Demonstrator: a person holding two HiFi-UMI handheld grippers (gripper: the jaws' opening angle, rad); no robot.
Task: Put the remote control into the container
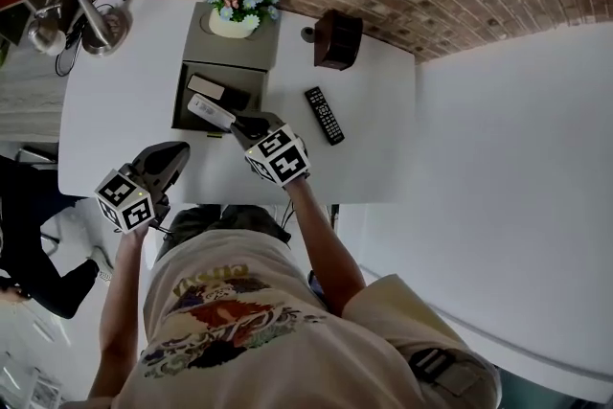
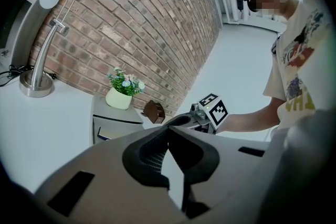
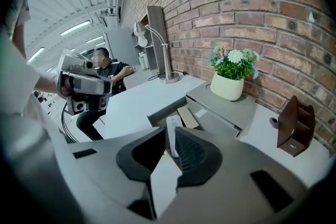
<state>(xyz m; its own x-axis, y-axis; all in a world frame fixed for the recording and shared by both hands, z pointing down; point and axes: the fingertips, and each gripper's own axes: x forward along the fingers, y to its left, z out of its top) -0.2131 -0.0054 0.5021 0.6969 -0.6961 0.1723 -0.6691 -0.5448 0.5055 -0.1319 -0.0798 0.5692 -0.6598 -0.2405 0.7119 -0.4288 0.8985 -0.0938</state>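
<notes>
A white remote control (image 1: 211, 112) lies slantwise in the open drawer of the grey container (image 1: 206, 48). My right gripper (image 1: 244, 124) hovers just off the remote's near end, tilted downward. In the right gripper view its jaws (image 3: 169, 136) stand a narrow gap apart. The white remote (image 3: 172, 131) shows through that gap, lying in the drawer (image 3: 157, 113) beyond; I see no pad pressing on it. A darker remote (image 1: 218, 92) lies further back in the same drawer. My left gripper (image 1: 177, 148) hangs over the table's front left, its tips (image 2: 168, 131) together and empty.
A black remote (image 1: 324, 115) lies on the white table right of the container. A flower pot (image 1: 239, 10) stands on the container's top. A brown holder (image 1: 337, 38) sits by the brick wall, a desk lamp (image 1: 81, 22) at the far left corner. A person (image 3: 107, 68) sits beyond the table.
</notes>
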